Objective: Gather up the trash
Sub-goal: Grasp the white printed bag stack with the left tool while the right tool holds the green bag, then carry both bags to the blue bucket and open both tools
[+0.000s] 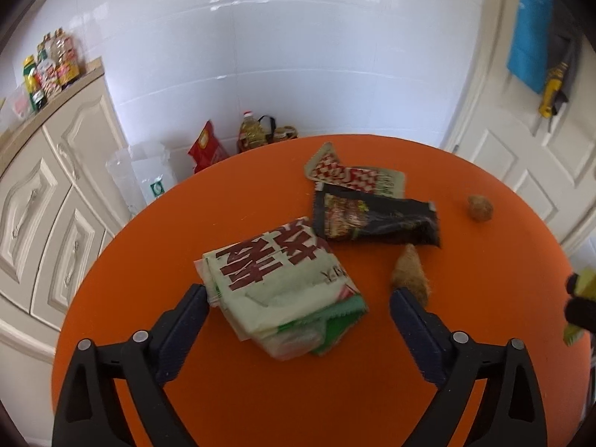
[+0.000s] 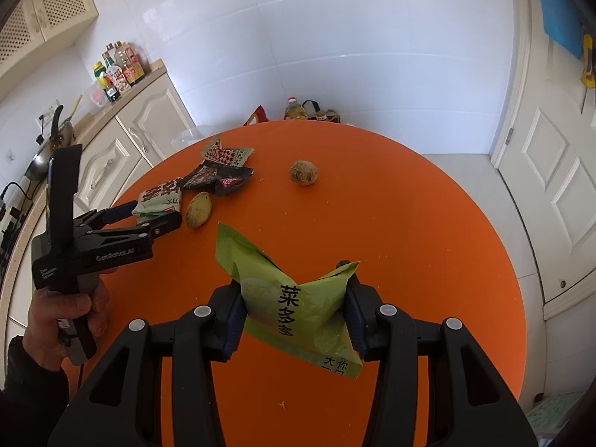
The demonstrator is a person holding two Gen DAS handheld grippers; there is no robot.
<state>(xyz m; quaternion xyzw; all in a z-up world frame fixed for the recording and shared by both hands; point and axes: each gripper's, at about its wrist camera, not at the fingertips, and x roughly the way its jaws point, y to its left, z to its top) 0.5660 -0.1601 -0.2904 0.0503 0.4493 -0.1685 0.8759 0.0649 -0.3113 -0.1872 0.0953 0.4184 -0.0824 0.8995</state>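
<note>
A folded pale green wrapper with red characters (image 1: pixel 275 275) lies on the round orange table (image 1: pixel 260 402). My left gripper (image 1: pixel 298 292) stands open around it: the left fingertip is at its edge, the right one well clear. Beyond lie a black wrapper (image 1: pixel 376 219), a red-and-white checked wrapper (image 1: pixel 354 173), a brown oval lump (image 1: pixel 409 275) and a round brown ball (image 1: pixel 480 206). In the right wrist view my right gripper (image 2: pixel 294 290) is shut on a crumpled green snack bag (image 2: pixel 298 298) held above the table. A hand holds the left gripper (image 2: pixel 154 213) at the left.
Cream cabinets (image 1: pixel 56 193) with bottles (image 1: pixel 48 67) on top stand to the left. A clear plastic bag (image 1: pixel 141 171), a red bag (image 1: pixel 206 147) and an oil bottle (image 1: pixel 253 130) sit on the floor behind the table. A white door (image 1: pixel 521 156) is at the right.
</note>
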